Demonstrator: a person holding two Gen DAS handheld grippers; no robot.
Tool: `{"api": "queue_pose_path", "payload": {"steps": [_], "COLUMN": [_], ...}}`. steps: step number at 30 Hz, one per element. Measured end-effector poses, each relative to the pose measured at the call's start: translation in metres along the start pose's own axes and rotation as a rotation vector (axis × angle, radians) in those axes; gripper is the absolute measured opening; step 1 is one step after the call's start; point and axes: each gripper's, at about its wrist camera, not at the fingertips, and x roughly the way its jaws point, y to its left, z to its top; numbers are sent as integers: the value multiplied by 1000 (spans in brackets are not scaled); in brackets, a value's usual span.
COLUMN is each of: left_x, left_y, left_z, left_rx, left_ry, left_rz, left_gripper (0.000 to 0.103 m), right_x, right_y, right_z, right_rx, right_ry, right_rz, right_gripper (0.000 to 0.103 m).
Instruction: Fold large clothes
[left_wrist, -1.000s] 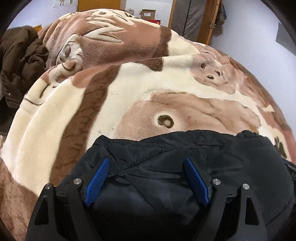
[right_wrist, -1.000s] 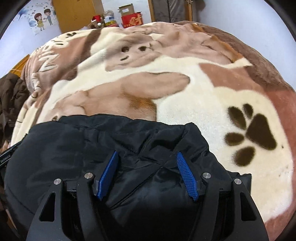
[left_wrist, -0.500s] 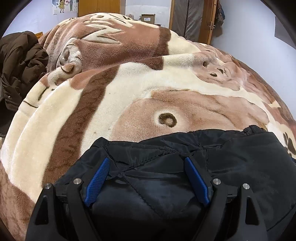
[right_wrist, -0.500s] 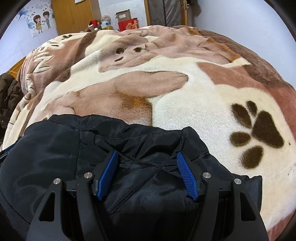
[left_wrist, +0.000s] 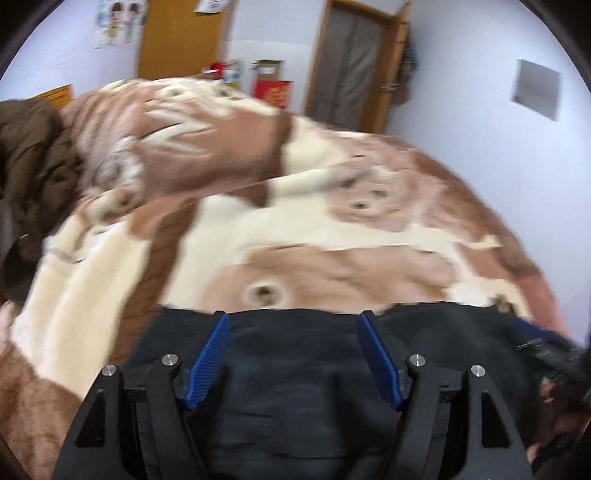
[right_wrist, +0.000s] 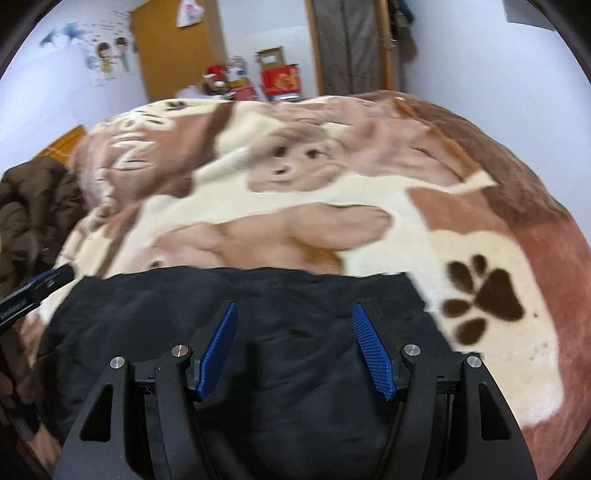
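Left wrist view: my left gripper (left_wrist: 293, 354), jaws apart, hangs over the black jacket (left_wrist: 295, 398) lying on the blanket's (left_wrist: 258, 221) near part. Right wrist view: my right gripper (right_wrist: 293, 349), jaws apart too, over the same jacket; it looks soft, slippery and bulky, so I would pinch its far hem.

Black jacket (left_wrist: 295, 354); brown-cream paw-print blanket (right_wrist: 480, 236)

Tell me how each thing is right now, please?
left gripper: open, over the coat, holding nothing.
right gripper: open, over the coat, holding nothing.
black coat: lying on the blanket, far edge straight.
blanket: spread over the bed.
brown jacket: crumpled in a heap.
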Motion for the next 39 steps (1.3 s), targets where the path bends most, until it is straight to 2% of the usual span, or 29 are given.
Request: {"api": "queue_pose_path", "payload": {"steps": [2, 5, 6, 14, 18, 20, 22, 24, 27, 30, 32, 35, 39], "left_x": [12, 57, 69, 100, 98, 88, 70, 45, 21, 33, 41, 54, 68], "left_y": [-23, -42, -43, -52, -51, -48, -40, -26, 7, 51, 68, 67, 60], "left_z": [-5, -27, -35, -52, -52, -46, -38, -30, -25, -31, -39, -47, -50], "left_rx": [51, 71, 74, 88, 108, 102, 84, 77, 65, 16, -17, -7, 2], "left_ry": [27, 161, 177, 165, 167, 188, 179, 126, 61, 106, 111, 101, 85], "left_rz": [-27, -42, -30, 10, 34, 30, 5, 6, 58, 149, 140, 159, 172], "left_gripper": [73, 72, 72, 72, 72, 71, 66, 65, 65, 64, 64, 64, 65], "right_x": [16, 42, 49, 71, 68, 55, 32, 11, 11, 27, 34, 45, 54], "right_y": [6, 1, -4, -7, -7, -6, -9, -21, -48, -72, -73, -73, -83], "right_z": [-5, -17, -21, -37, -31, -24, -18, -17, -21, -32, -36, -39, -43], "right_rx": [-13, -15, -12, -19, -24, -35, -35, -32, -3, 39, 42, 45, 84], "right_ry": [36, 80, 86, 64, 80, 89, 43, -16, -3, 28, 16, 22, 20], "right_rz": [-8, -25, -24, -41, -42, -47, -52, -83, -158, -182, -182, -187, -145], "right_gripper": [65, 65, 65, 65, 64, 63, 63, 63, 63, 63, 63, 63, 63]}}
